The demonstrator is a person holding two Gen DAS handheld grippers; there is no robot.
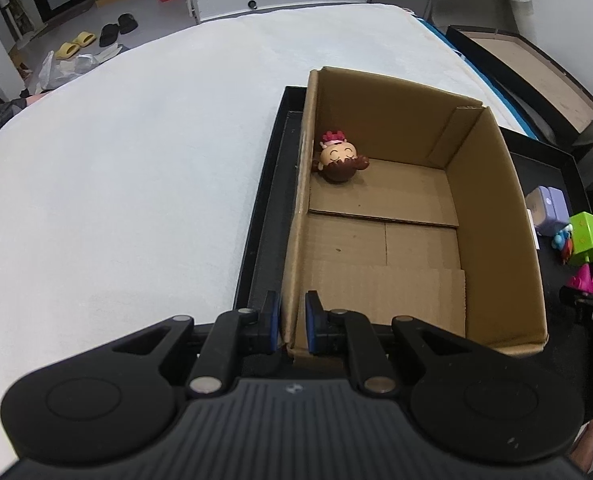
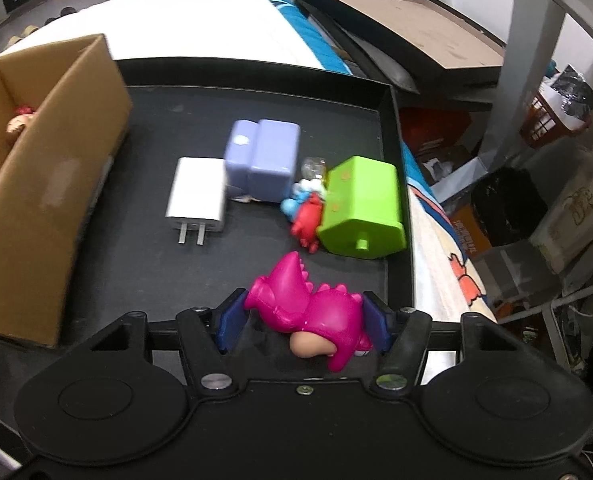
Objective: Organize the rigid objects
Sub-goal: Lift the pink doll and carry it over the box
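Your left gripper (image 1: 292,322) is clamped on the near-left wall of the cardboard box (image 1: 492,216), one pad outside, one inside. The box sits at the left end of the black tray (image 2: 392,184), which lies on a white bed (image 1: 136,152). Inside the box, a small brown-haired figurine (image 1: 339,160) lies against the left wall, toward the far end.

Your right gripper (image 2: 302,320) has its pads pressed on both sides of the pink dinosaur toy (image 2: 312,308), at the tray's near-right corner; can't tell if it's off the tray floor. Further back in the tray: white charger (image 2: 196,196) w/ prongs facing you, purple block (image 2: 264,160) just beside it, green block (image 2: 360,208) on its side, w/ red and blue figures (image 2: 306,216) touching it.
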